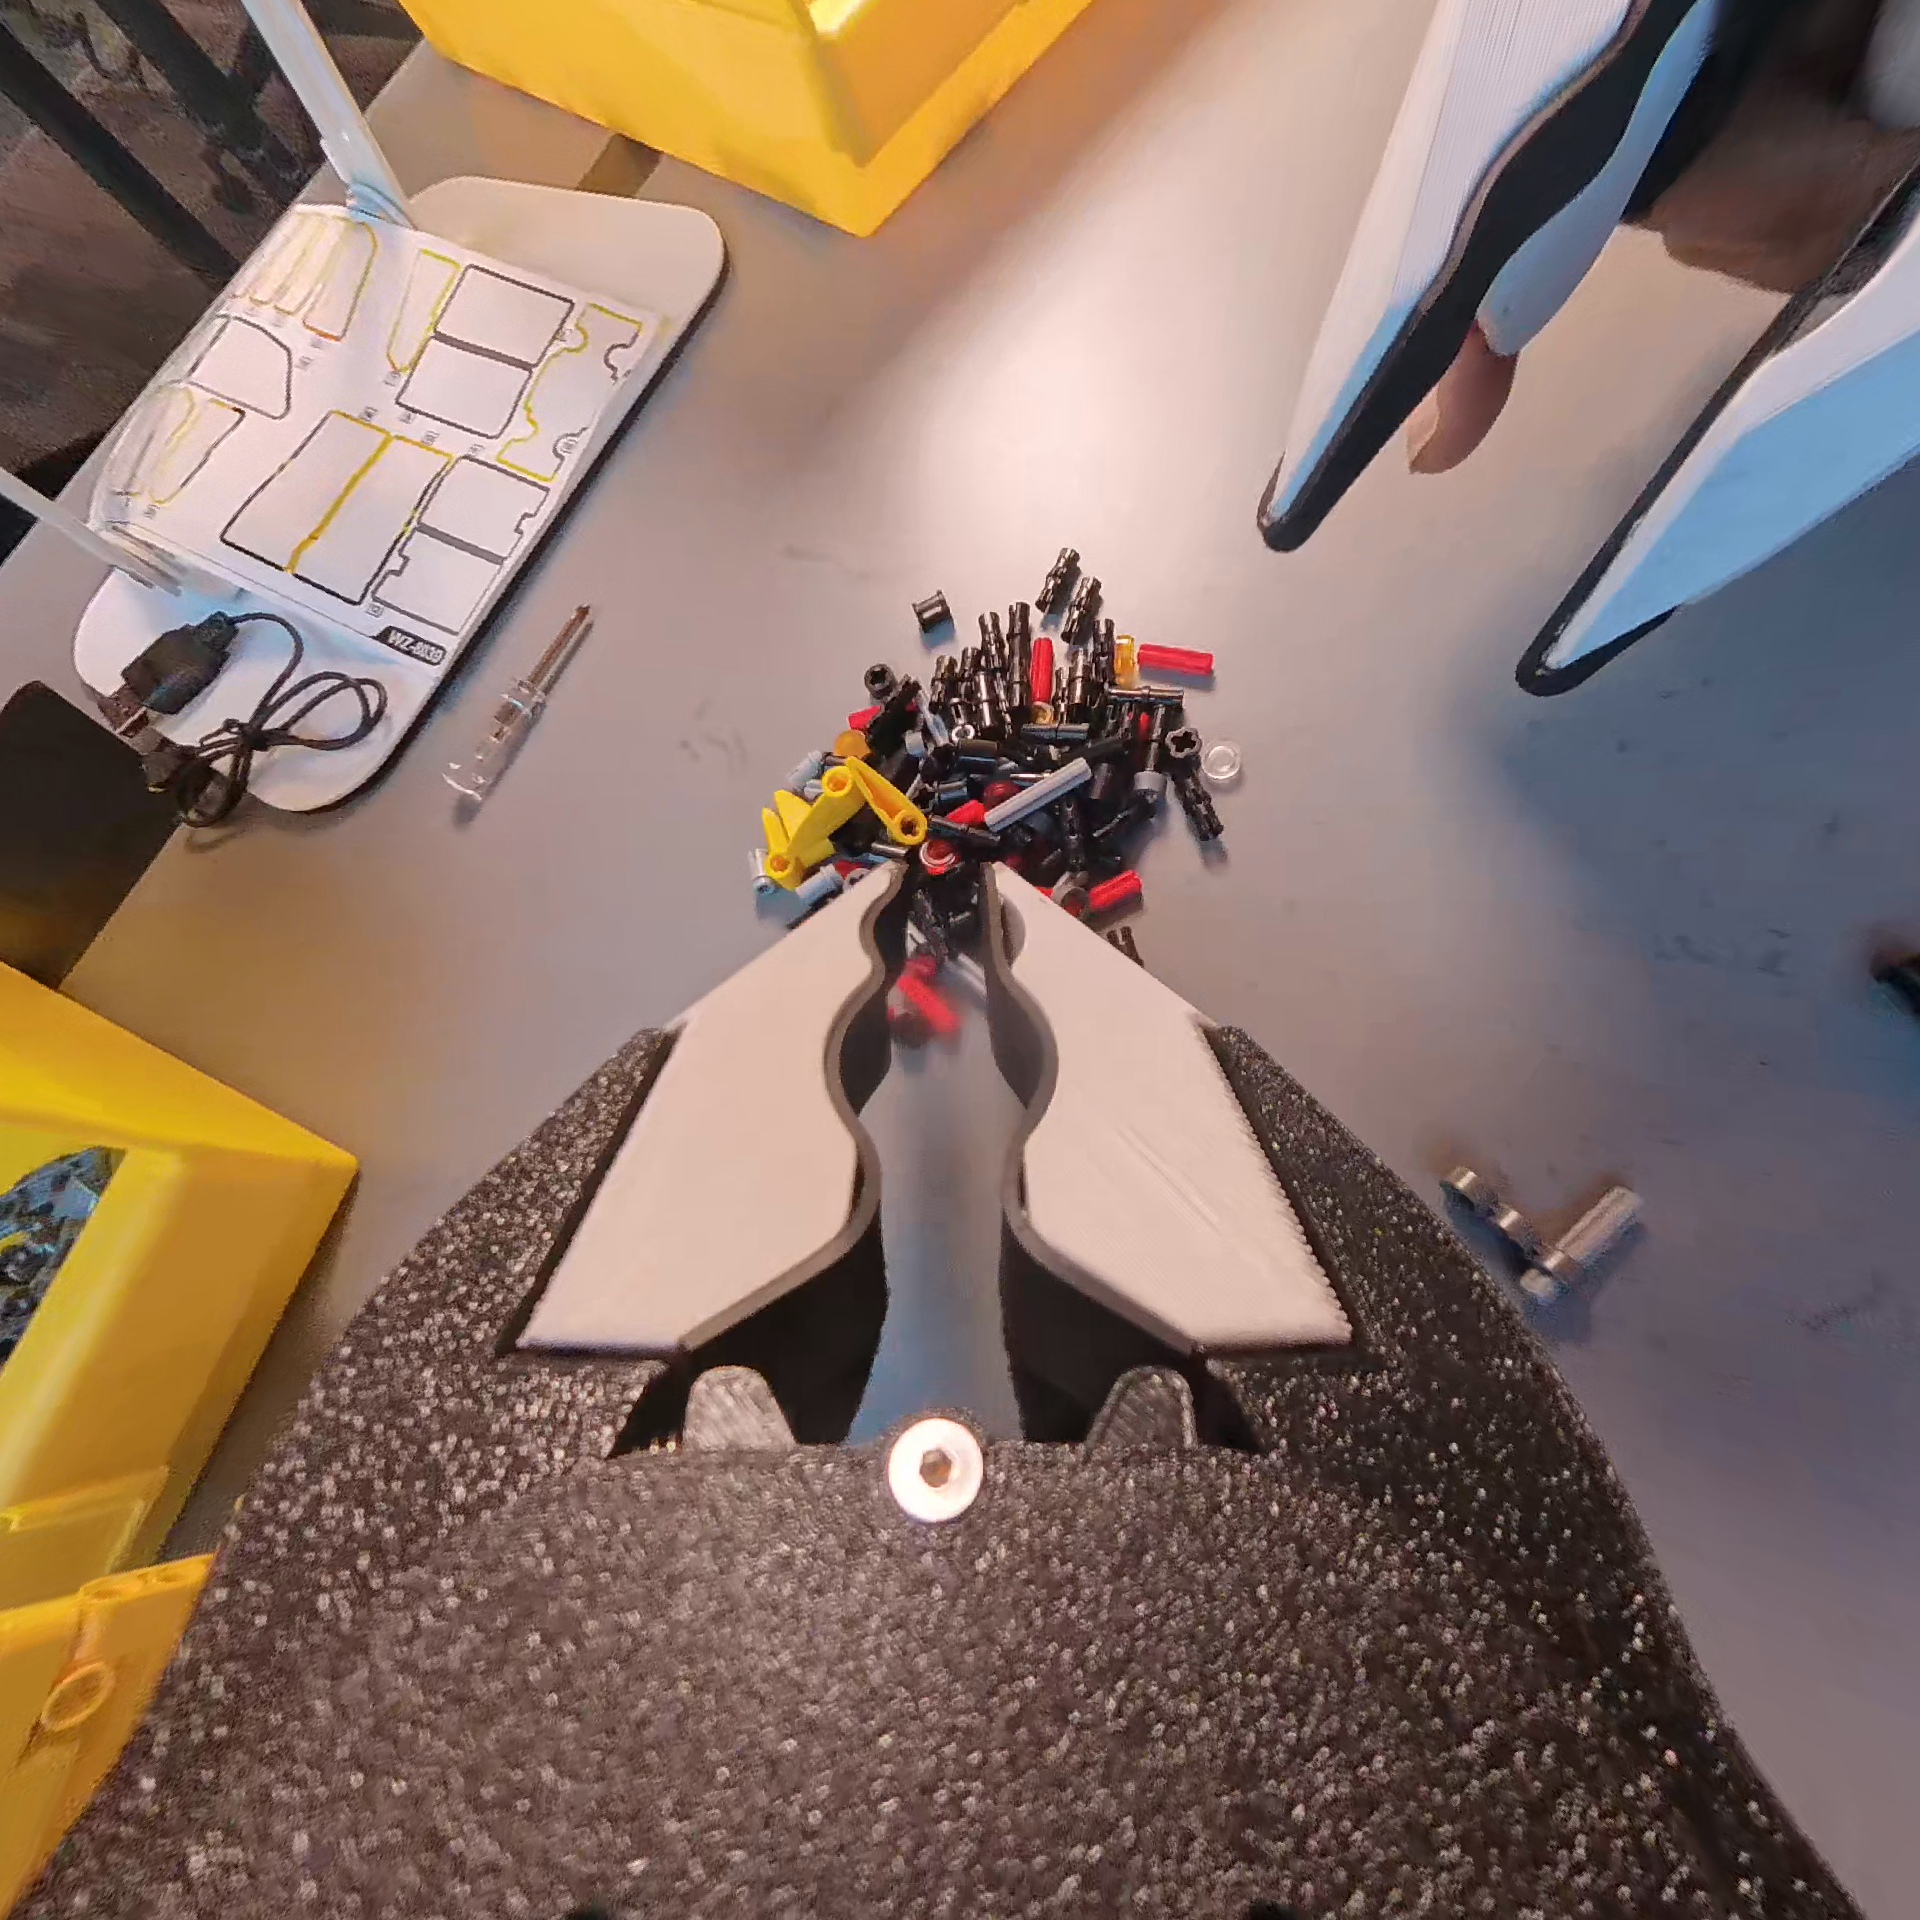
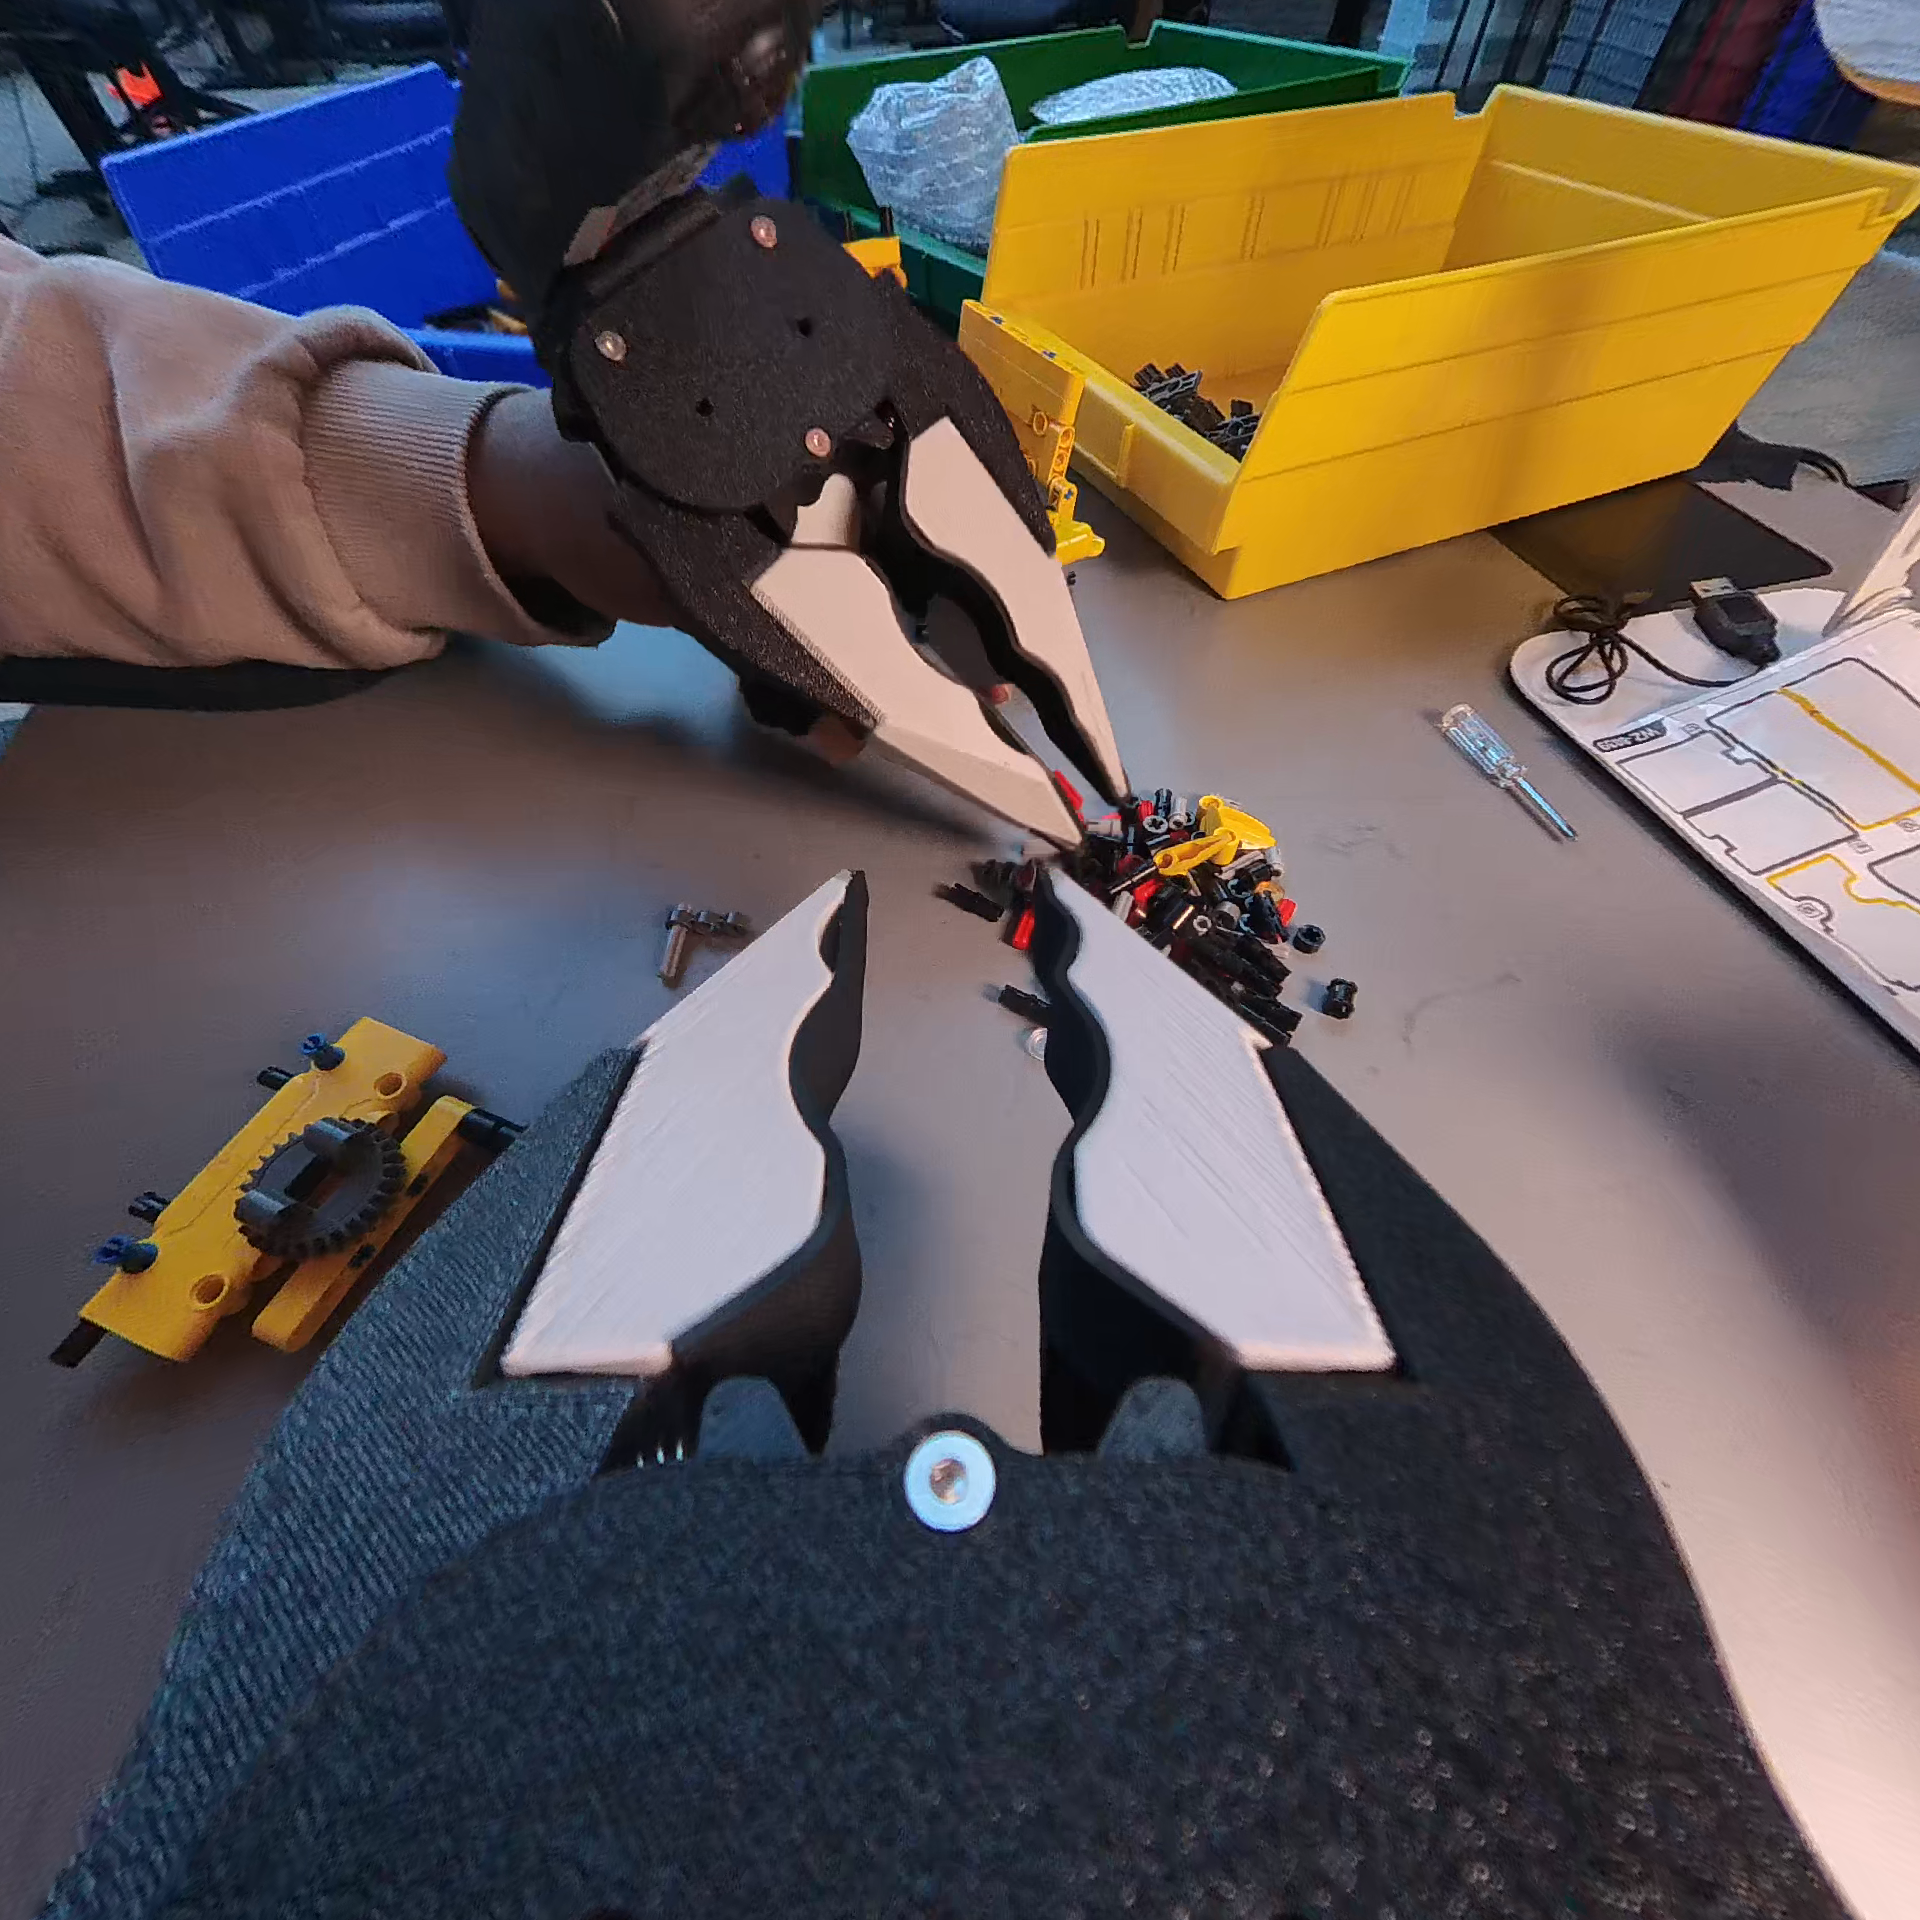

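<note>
A pile of small black, red, grey and yellow building pieces [image 1: 1039,748] lies on the grey table and also shows in the right wrist view [image 2: 1195,894]. My left gripper [image 1: 943,875] has its tips pushed into the near edge of the pile, with the jaws a narrow gap apart. I cannot tell whether a piece is pinched between them. It also shows in the right wrist view [image 2: 1103,819], held by a sleeved hand. My right gripper [image 2: 951,885] is open and empty, hovering just beside the pile. It also shows in the left wrist view [image 1: 1418,603].
A yellow assembly with a black gear [image 2: 281,1195] lies at the left. A grey pin piece [image 1: 1538,1236] and a screwdriver [image 1: 520,707] lie loose. Yellow bins [image 2: 1455,343] [image 1: 135,1278], a blue bin [image 2: 301,197], a green bin [image 2: 1091,83] and an outlined sheet [image 1: 395,416] with a cable [image 1: 239,717] ring the table. Some 8 cm of space lies between my two pairs of fingers. To the screwdriver [image 1: 520,707]: left tips about 15 cm, right tips about 20 cm. It turns up in the right wrist view [image 2: 1500,772] as well.
</note>
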The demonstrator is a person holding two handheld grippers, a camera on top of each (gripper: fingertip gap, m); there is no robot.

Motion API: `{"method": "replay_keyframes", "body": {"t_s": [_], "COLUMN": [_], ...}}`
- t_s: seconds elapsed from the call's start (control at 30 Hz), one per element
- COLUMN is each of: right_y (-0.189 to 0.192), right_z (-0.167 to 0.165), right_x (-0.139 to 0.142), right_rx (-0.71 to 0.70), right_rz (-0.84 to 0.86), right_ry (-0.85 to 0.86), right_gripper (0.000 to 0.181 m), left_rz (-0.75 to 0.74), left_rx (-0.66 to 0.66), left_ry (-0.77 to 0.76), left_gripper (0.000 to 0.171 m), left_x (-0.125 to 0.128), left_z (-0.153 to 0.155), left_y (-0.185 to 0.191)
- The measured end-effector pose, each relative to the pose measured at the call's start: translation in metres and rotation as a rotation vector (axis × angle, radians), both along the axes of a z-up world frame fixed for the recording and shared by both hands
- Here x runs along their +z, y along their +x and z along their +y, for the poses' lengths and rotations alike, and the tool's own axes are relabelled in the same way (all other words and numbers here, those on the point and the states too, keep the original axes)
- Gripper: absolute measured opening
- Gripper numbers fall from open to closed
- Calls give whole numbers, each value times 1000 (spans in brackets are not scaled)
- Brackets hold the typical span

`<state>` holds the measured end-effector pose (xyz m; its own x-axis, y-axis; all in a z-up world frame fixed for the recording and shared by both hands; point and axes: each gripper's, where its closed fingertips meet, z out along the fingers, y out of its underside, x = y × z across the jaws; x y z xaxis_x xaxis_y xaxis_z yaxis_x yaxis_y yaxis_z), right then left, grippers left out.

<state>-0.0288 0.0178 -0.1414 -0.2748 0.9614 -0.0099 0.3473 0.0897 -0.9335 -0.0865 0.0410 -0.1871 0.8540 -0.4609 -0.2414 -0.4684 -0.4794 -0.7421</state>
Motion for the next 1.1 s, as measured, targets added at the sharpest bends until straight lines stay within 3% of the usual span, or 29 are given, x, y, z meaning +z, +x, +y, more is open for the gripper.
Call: {"method": "replay_keyframes", "body": {"t_s": [0.17, 0.33, 0.57, 0.7, 0.77, 0.83, 0.93, 1.1], "right_y": [0, 0, 0, 1, 3, 7, 11, 12], "right_z": [0, -3, -6, -11, -17, -26, -34, -43], "right_x": [-2, -4, -6, 6, 18, 31, 38, 32], "right_rx": [0, 10, 20, 39, 69, 119, 137, 158], "right_rz": [-6, -15, -20, 49, 117, 183, 223, 217], "right_ry": [15, 16, 57, 79, 95, 156, 339, 581], "right_gripper": [31, 31, 31, 33, 34, 32, 15, 5], "left_rz": [-86, -30, -32, -380, -623, -776, -845, -867], "left_rx": [-85, -92, -109, -322, -425, -468, -502, -498], "left_ry": [-59, -75, -18, 78, 76, 49, -13, -73], "left_gripper": [14, 7, 3, 2, 2, 2, 2, 2], "left_x": [-1, -14, -1, 46, 72, 85, 84, 78], "left_z": [-19, -20, -16, -38, -55, -64, -73, -74], "left_y": [14, 17, 16, 53, 68, 71, 76, 82]}}
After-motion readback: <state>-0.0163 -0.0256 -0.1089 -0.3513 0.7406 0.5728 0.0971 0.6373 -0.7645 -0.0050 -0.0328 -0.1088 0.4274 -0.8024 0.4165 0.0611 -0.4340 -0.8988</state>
